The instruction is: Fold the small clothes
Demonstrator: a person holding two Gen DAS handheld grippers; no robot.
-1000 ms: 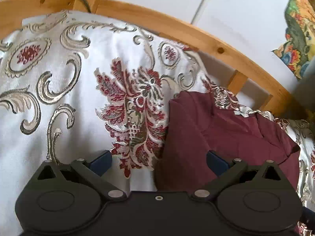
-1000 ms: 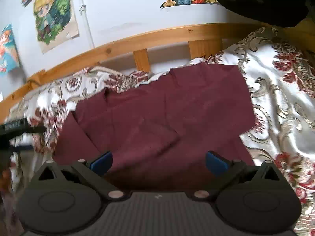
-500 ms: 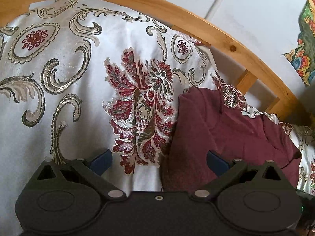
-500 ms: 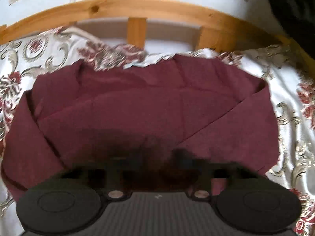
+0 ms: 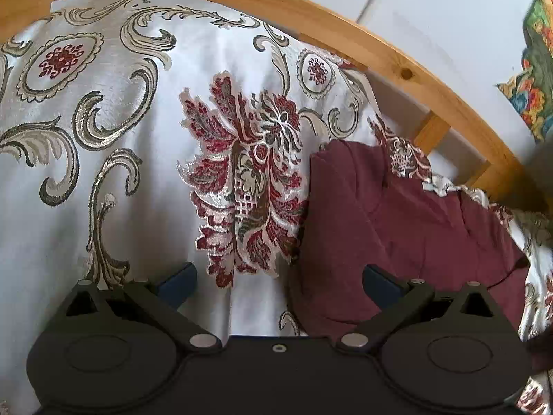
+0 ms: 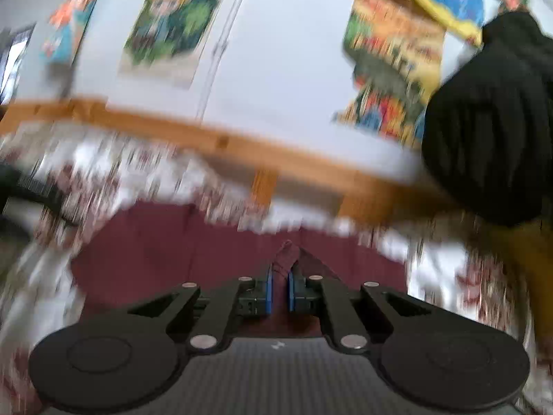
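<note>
The maroon garment (image 5: 397,228) lay on the bed (image 5: 145,173), light and limp, best taken by an edge, as the right claw (image 6: 280,288) had just clenched on a pinch of it while the left claw (image 5: 278,282) hung released.

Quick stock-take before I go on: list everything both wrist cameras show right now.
maroon garment: one, dark red, on the bedspread, a pinch of it in the right gripper
bedspread: one, white with red and grey florals, covering the bed
bed rail: one, light wood, along the wall
posters: several, multicoloured, on the white wall
dark cloth: one, black, right of the rail
left gripper: open, over the garment's edge
right gripper: jaws just closed onto the garment
</note>
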